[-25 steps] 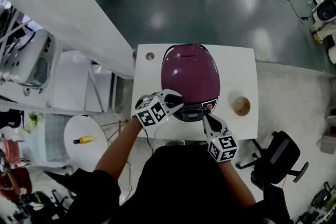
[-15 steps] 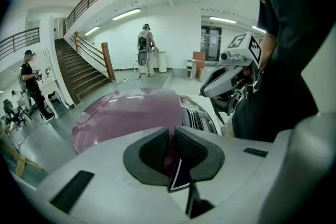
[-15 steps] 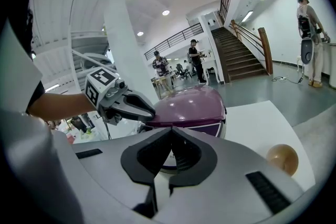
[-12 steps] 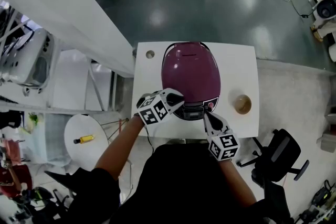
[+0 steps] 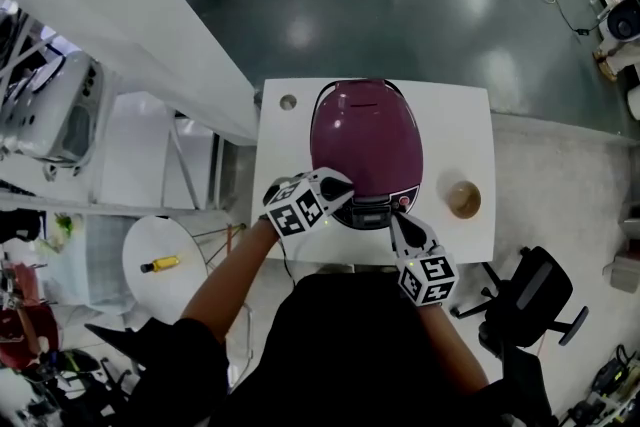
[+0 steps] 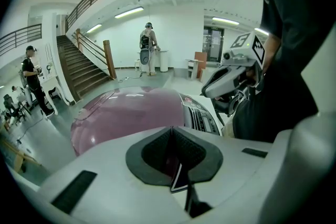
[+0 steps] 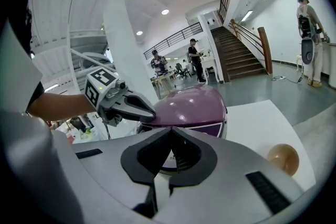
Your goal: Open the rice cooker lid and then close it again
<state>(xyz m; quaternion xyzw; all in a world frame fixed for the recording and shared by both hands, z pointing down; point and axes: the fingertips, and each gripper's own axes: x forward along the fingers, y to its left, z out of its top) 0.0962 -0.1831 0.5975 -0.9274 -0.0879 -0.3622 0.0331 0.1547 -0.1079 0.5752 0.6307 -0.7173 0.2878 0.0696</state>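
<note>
Well, the white table (image 5: 470,115) carries everything, and the rice cooker (image 5: 365,140) sits at its middle with the lid (image 5: 365,130) down. My left gripper (image 5: 347,186) rests its tips at the front left edge of that lid; its jaws have just been closing and now meet with nothing between them. My right gripper (image 5: 393,219) is closed and empty too, its tip just before the control panel (image 5: 372,210), near a small reddish button (image 5: 402,203). A brown bowl (image 5: 462,199) stands apart to the right.

As I judge it, the worst risk is my own left gripper: if the catch lets go while those tips press on the lid, I hold it shut or it kicks up against them. A closed tip may also skid off a small button, and a hard push could slide the whole cooker across the smooth tabletop towards the bowl.

That lid is a glossy purple dome, rounded all over, hard plastic by the look, with ceiling lights mirrored in it. Below it, the panel is a dark, flat band. My jaws are grey shells with ribbed black pads. Beside them, the bowl looks matte and round.
</note>
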